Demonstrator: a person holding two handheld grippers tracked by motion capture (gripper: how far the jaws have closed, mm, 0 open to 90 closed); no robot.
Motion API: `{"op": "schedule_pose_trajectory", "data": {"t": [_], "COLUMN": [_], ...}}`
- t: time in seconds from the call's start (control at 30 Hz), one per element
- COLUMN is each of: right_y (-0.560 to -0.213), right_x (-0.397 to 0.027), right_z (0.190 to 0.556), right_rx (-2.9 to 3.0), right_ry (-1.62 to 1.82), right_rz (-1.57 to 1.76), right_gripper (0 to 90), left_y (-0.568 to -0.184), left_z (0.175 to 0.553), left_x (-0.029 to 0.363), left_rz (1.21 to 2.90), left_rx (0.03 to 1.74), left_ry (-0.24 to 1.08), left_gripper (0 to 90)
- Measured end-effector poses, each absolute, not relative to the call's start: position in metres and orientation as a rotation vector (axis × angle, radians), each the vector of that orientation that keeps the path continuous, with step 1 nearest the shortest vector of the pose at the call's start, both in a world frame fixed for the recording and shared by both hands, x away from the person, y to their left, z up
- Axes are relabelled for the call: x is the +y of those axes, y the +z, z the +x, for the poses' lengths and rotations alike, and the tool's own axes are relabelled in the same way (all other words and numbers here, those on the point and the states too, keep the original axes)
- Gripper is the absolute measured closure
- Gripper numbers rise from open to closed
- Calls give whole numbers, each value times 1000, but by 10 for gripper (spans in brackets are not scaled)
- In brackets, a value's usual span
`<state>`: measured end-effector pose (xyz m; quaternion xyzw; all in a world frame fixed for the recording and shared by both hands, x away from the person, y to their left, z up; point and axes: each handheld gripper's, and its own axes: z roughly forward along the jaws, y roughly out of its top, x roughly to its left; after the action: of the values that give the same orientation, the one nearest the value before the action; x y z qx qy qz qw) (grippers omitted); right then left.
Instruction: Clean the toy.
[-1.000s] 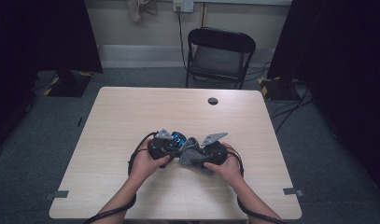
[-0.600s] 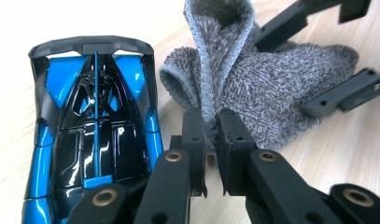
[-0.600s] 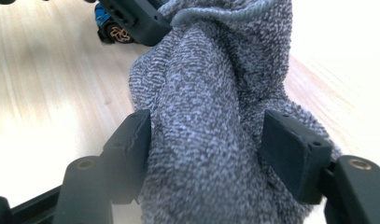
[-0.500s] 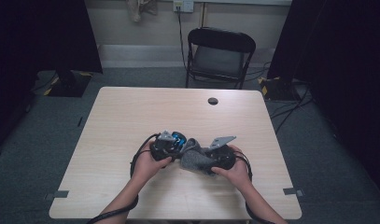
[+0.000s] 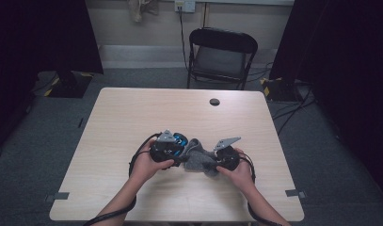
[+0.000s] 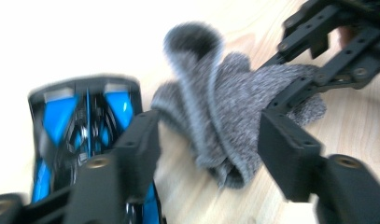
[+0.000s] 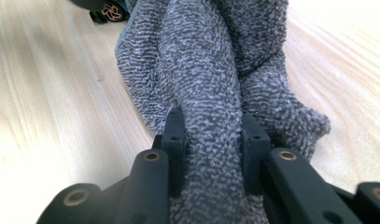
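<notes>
- Right gripper (image 7: 211,135): jaws just closed, clamped on a fold of grey cloth (image 7: 211,70).
- Left gripper (image 6: 208,140): jaws just opened, apart around the cloth's end.
- Cloth lies bunched on the table (image 5: 132,113).

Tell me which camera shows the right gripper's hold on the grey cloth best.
The right gripper view: its jaws pinch a fold of the grey cloth. The left gripper view shows that grip from farther off; the high view shows it small.
</notes>
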<state>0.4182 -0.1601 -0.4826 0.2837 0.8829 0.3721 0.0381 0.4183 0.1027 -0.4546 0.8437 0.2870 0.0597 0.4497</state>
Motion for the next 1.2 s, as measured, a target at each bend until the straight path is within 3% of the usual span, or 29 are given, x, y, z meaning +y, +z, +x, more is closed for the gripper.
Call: {"op": "schedule_pose_trajectory", "data": {"t": [0.2, 0.57, 0.83, 0.93, 1.07, 1.2], "right_y": [-472, -469, -475, -476, -477, -473], "right_x": [-152, -148, -153, -154, -160, -170], "right_z": [422, 420, 420, 420, 423, 424], "right_rx": [2747, 2789, 2797, 2801, 2787, 2760], "right_ry": [1120, 1151, 1173, 1180, 1181, 1233], "right_rz": [812, 718, 739, 756, 788, 838], "right_gripper": [722, 724, 714, 674, 519, 434], "left_y": [-444, -463, -476, -480, -483, -484], "left_z": [417, 420, 422, 422, 420, 422], "left_x": [87, 68, 57, 55, 53, 53], "left_rz": [2065, 2160, 2219, 2253, 2285, 2274], "left_rx": [553, 416, 414, 400, 384, 401], "left_ry": [222, 220, 171, 171, 178, 174], "left_gripper": [259, 241, 214, 213, 231, 283]}}
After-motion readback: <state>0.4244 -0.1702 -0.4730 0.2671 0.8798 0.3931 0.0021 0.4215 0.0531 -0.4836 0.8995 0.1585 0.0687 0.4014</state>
